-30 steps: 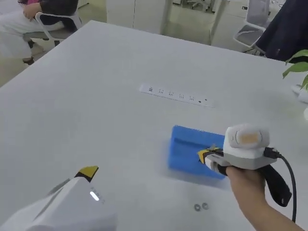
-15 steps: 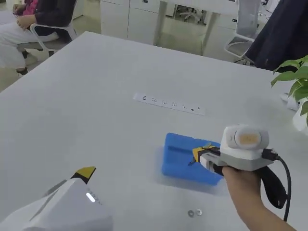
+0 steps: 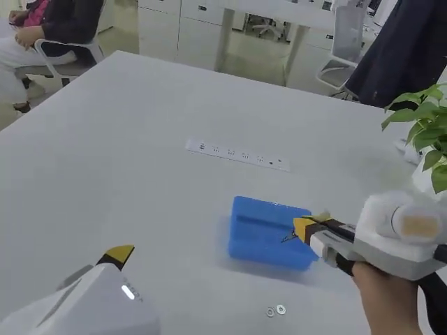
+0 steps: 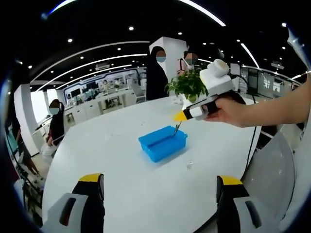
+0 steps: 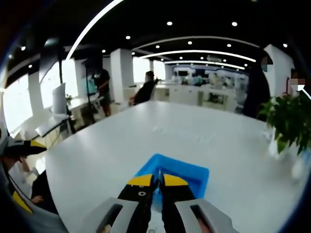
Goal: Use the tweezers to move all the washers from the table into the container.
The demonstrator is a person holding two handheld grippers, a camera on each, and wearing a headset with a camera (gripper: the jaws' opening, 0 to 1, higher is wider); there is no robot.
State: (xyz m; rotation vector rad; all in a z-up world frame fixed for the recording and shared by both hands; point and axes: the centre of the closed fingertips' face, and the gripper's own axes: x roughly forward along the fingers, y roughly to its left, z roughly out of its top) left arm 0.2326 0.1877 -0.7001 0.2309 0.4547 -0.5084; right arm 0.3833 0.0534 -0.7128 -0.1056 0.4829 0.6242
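Whether the tweezers (image 4: 176,129) hold anything is unclear.

Right tongs (image 3: 302,227) with tweezers (image 3: 287,238) over blue container (image 3: 255,230), two washers (image 3: 276,310) on table (image 3: 140,139) nearby.

A: Your pale grey table (image 3: 105,153) carries little. A blue container (image 3: 262,237) sits on it, open-topped, toward your right.

B: Near the container, on your side of it, you have two small washers (image 3: 276,310) lying flat, right beside each other.

A: Beyond the container, well apart from it, a white power strip (image 3: 237,154) lies flat.

B: A leafy plant (image 3: 419,132) stands by your far right edge.
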